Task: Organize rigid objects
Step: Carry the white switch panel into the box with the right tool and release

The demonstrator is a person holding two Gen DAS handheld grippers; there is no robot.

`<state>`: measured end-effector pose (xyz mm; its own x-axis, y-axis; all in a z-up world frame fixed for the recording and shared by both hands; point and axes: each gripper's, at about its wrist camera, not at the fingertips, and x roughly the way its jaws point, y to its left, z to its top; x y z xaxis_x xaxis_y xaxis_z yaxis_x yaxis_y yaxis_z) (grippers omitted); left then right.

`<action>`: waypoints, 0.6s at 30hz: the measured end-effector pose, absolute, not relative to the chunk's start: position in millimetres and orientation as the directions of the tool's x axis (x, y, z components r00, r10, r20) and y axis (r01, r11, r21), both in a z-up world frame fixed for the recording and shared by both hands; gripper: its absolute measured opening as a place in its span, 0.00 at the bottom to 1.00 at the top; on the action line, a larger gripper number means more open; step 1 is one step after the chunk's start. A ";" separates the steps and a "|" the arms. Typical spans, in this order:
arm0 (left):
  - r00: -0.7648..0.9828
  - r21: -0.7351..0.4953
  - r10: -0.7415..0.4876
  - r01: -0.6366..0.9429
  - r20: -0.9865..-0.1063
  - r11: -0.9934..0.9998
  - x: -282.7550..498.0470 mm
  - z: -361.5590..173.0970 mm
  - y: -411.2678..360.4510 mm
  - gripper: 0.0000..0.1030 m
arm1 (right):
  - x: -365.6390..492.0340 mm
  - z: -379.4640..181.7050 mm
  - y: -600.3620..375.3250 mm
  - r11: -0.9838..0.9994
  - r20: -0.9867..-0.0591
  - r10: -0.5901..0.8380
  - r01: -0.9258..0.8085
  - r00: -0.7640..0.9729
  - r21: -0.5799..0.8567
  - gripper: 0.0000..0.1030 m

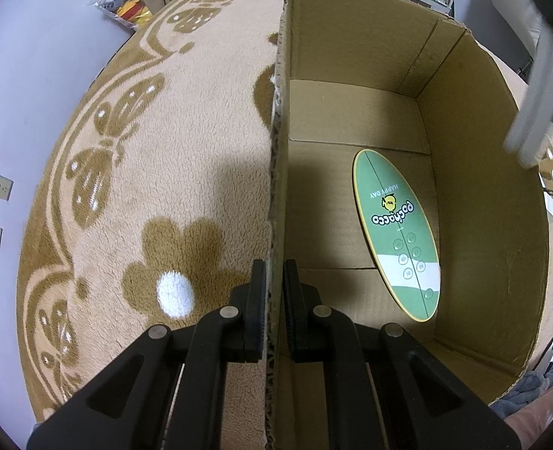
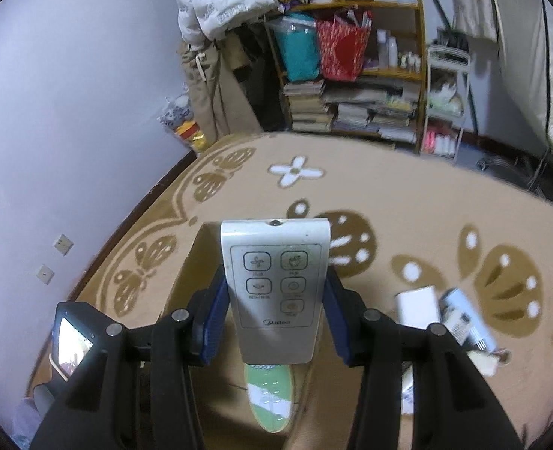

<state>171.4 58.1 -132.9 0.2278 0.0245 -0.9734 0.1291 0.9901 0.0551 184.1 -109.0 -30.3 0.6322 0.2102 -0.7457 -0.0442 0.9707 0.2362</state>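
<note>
An open cardboard box stands on the carpet. On its floor lies a green oval item printed "HAPPY DAY". My left gripper is shut on the box's left wall, one finger outside and one inside. My right gripper is shut on a white Midea remote held above the box, and the green oval item shows beneath it. That remote appears blurred at the upper right of the left wrist view.
A beige carpet with brown butterflies and flowers covers the floor. A white box and a pale blue package lie on it to the right. Cluttered shelves and hanging clothes stand at the far wall.
</note>
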 end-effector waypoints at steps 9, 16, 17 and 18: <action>0.234 0.095 0.060 0.138 -0.970 0.986 171.7 -134.9 54.1 0.09 | 190.6 -73.4 -103.9 0.966 -0.805 0.236 -0.038 0.544 0.257 0.50; 0.245 0.122 0.084 0.146 -0.966 0.982 171.6 -134.9 50.4 0.09 | 192.2 -82.1 -96.1 0.975 -0.822 0.207 -0.046 0.530 0.216 0.50; 0.246 0.125 0.085 0.148 -0.965 0.981 171.5 -134.8 50.4 0.09 | 193.5 -82.3 -95.2 0.976 -0.825 0.207 -0.046 0.526 0.215 0.50; 0.248 0.127 0.087 0.149 -0.965 0.981 171.7 -135.0 50.6 0.09 | 194.4 -83.2 -95.2 0.974 -0.826 0.213 -0.046 0.521 0.221 0.50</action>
<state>171.7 50.6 -135.0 0.2477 0.0873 -0.9649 0.1486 0.9807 0.1269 194.4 -95.2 -83.2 0.5215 0.2127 -0.8263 -0.0464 0.9741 0.2214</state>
